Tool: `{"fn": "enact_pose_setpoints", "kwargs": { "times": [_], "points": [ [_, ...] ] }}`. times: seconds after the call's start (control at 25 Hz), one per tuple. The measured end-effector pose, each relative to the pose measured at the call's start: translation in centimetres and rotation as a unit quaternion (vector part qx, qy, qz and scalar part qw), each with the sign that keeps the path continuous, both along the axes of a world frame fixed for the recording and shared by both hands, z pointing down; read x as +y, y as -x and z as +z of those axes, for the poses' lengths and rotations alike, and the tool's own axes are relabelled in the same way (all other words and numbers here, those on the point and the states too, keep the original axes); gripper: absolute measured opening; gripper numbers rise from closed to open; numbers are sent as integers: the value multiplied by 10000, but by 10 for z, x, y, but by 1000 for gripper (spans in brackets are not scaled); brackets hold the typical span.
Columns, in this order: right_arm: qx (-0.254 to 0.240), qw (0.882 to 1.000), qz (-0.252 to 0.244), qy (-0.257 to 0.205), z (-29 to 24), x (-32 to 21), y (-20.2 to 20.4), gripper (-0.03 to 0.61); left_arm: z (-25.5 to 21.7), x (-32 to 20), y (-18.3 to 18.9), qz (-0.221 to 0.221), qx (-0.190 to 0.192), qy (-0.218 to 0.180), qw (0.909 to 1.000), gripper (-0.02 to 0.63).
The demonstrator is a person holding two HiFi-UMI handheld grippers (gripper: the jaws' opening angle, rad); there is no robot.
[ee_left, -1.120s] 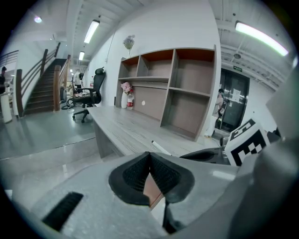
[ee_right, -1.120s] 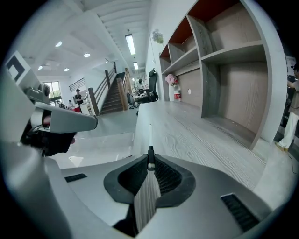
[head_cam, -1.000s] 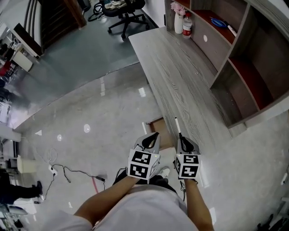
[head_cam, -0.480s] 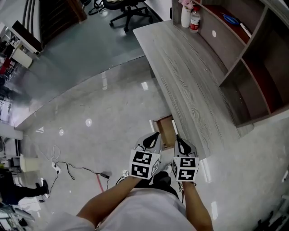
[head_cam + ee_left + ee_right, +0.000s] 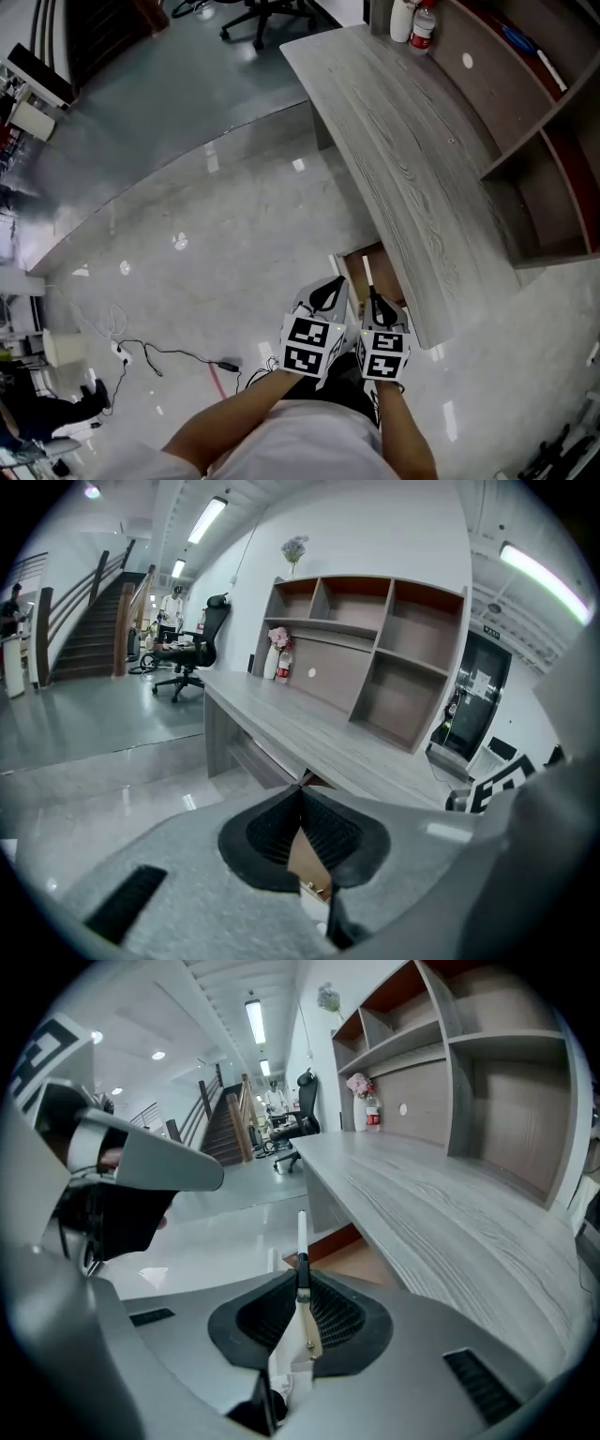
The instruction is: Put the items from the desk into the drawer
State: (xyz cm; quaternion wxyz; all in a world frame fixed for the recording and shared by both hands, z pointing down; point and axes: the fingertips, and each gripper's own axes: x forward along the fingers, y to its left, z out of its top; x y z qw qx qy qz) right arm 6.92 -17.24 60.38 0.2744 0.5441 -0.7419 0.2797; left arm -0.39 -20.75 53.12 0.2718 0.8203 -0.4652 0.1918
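Beneath the desk [image 5: 412, 159] edge: drawer [image 5: 382, 274], open, brown floor showing. Right hand-held gripper [image 5: 302, 1283]: jaws clamped on a slim white pen [image 5: 301, 1227], tip forward, lined up over the drawer in the head view. Left hand-held gripper [image 5: 300, 794]: jaws together, nothing held. Handling advice: lower the pen inside the drawer walls, clear of the desk overhang, before releasing.
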Motion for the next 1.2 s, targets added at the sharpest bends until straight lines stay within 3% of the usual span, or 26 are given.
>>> {"fn": "enact_pose_setpoints", "kwargs": {
  "times": [0.36, 0.68, 1.2],
  "points": [
    [182, 9977, 507, 410, 56, -10, 14, 37, 25, -22, 11, 346, 106, 121, 9993, 5],
    [280, 9950, 718, 638, 95, -23, 13, 38, 41, -23, 25, 379, 64, 176, 9991, 5],
    [516, 9914, 541, 1074, 119, -25, 25, 38, 49, -21, 45, 344, -13, 257, 9991, 5]
  ]
}}
